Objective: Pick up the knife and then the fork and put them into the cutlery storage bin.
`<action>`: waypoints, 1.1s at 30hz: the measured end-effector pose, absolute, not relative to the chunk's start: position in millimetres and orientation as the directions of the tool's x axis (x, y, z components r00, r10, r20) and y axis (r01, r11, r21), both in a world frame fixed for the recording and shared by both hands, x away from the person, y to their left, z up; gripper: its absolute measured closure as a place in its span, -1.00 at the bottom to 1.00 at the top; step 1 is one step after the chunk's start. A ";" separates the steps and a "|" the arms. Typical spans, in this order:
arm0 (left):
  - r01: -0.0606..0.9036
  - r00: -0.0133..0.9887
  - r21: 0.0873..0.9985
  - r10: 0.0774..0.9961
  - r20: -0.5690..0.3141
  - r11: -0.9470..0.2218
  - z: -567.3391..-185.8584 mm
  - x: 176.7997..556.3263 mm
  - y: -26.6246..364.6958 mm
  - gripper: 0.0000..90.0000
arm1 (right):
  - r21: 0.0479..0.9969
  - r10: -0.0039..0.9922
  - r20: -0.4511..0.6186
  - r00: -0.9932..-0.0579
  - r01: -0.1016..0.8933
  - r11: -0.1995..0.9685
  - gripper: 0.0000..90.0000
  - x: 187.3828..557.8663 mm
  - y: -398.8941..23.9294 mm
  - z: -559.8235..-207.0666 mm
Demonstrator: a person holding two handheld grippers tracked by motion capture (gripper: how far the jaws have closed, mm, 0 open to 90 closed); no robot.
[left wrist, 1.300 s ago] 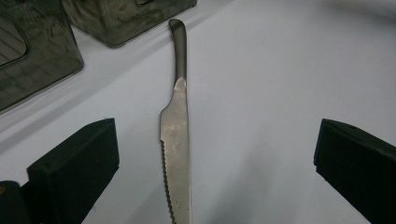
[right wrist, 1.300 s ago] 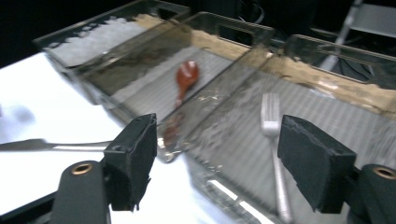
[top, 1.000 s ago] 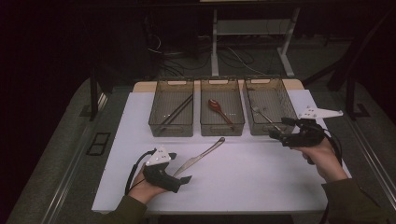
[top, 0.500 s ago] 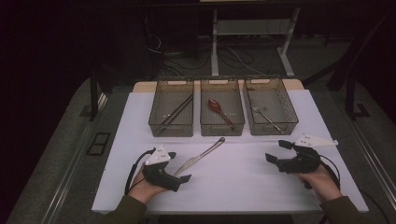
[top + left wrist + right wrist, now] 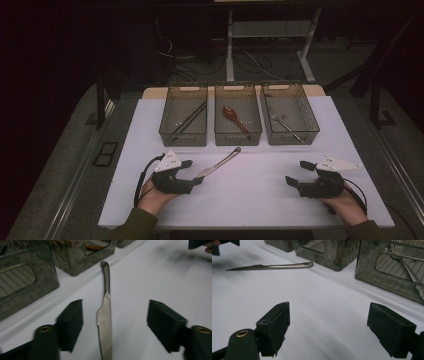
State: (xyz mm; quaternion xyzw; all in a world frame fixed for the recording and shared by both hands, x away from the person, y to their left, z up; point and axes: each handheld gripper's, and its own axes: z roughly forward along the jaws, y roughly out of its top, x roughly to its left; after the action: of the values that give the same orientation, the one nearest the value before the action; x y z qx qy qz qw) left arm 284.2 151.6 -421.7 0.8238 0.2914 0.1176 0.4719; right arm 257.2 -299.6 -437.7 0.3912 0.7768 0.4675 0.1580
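Steel, serrated and slim, the table knife (image 5: 105,315) lies flat on the white table top (image 5: 250,195), just in front of the three smoke-tinted plastic bins (image 5: 238,121), its blade between the jaws of the left gripper (image 5: 113,323). Those jaws have just been closing but stand clear of the blade on both sides. The right gripper (image 5: 298,172) hovers low and well apart, jaws wide, nothing between them.
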 end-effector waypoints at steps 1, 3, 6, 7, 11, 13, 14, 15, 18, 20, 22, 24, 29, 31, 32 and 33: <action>0.371 0.799 0.845 0.597 -0.079 -0.386 -420.2 287.0 150.1 -0.11 | 0.850 0.754 0.121 -0.645 0.460 0.257 -0.61 257.5 -299.4 -437.5; 0.369 0.795 0.843 0.603 -0.068 -0.391 -417.8 293.2 146.6 0.10 | 0.849 0.754 0.123 -0.645 0.462 0.257 -0.61 257.5 -298.4 -437.5; 0.383 0.792 0.835 0.606 -0.077 -0.394 -418.4 304.7 140.7 0.43 | 0.849 0.754 0.121 -0.646 0.461 0.259 -0.61 257.2 -296.9 -437.8; 0.390 0.793 0.830 0.604 -0.083 -0.399 -419.7 308.8 137.7 0.52 | 0.850 0.752 0.119 -0.649 0.458 0.260 -0.61 257.5 -296.8 -437.9; 0.412 0.802 0.798 0.592 -0.087 -0.441 -425.9 325.6 121.4 0.88 | 0.850 0.752 0.117 -0.648 0.458 0.262 -0.61 257.6 -296.5 -438.0; 0.416 0.805 0.783 0.588 -0.080 -0.462 -427.9 333.3 112.2 0.97 | 0.851 0.753 0.119 -0.648 0.457 0.259 -0.61 257.5 -296.6 -437.8; 0.415 0.808 0.778 0.584 -0.077 -0.472 -428.8 337.2 108.3 0.97 | 0.851 0.754 0.121 -0.646 0.459 0.257 -0.61 257.3 -296.8 -437.6; 0.411 0.811 0.771 0.581 -0.066 -0.487 -429.5 341.0 104.2 0.97 | 0.850 0.753 0.120 -0.647 0.458 0.258 -0.61 257.5 -297.0 -437.7; 0.417 0.808 0.763 0.585 -0.064 -0.493 -432.5 351.3 93.3 0.97 | 0.849 0.754 0.121 -0.646 0.461 0.259 -0.61 257.7 -297.1 -438.1; 0.418 0.811 0.755 0.582 -0.060 -0.505 -434.4 357.5 86.9 0.97 | 0.849 0.752 0.123 -0.648 0.461 0.258 -0.61 257.6 -297.3 -437.9; 0.422 0.811 0.751 0.581 -0.063 -0.508 -436.7 362.6 81.3 0.97 | 0.849 0.753 0.125 -0.646 0.463 0.257 -0.61 257.6 -297.5 -437.8; 0.431 0.809 0.744 0.583 -0.068 -0.510 -439.3 366.9 76.5 0.97 | 0.849 0.753 0.124 -0.647 0.461 0.257 -0.61 257.6 -297.8 -437.7; 0.424 0.817 0.733 0.574 -0.056 -0.532 -444.5 373.0 64.5 0.97 | 0.849 0.752 0.126 -0.647 0.462 0.256 -0.61 257.8 -297.7 -438.0; 0.420 0.819 0.734 0.571 -0.054 -0.534 -445.4 374.5 59.8 0.97 | 0.849 0.751 0.123 -0.649 0.460 0.259 -0.61 257.9 -297.6 -438.1; 0.423 0.820 0.732 0.570 -0.058 -0.534 -446.0 375.3 57.7 0.97 | 0.849 0.751 0.122 -0.648 0.460 0.259 -0.61 257.9 -297.7 -438.2; 0.423 0.821 0.729 0.568 -0.057 -0.538 -446.6 375.9 56.4 0.97 | 0.849 0.752 0.122 -0.648 0.460 0.259 -0.61 258.0 -297.7 -438.1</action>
State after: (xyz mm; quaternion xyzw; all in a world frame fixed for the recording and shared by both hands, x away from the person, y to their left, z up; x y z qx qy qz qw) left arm 375.9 56.4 -446.6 0.8719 0.2843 0.0939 0.3875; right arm 258.0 -297.7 -438.1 0.3894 0.7779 0.4679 0.1559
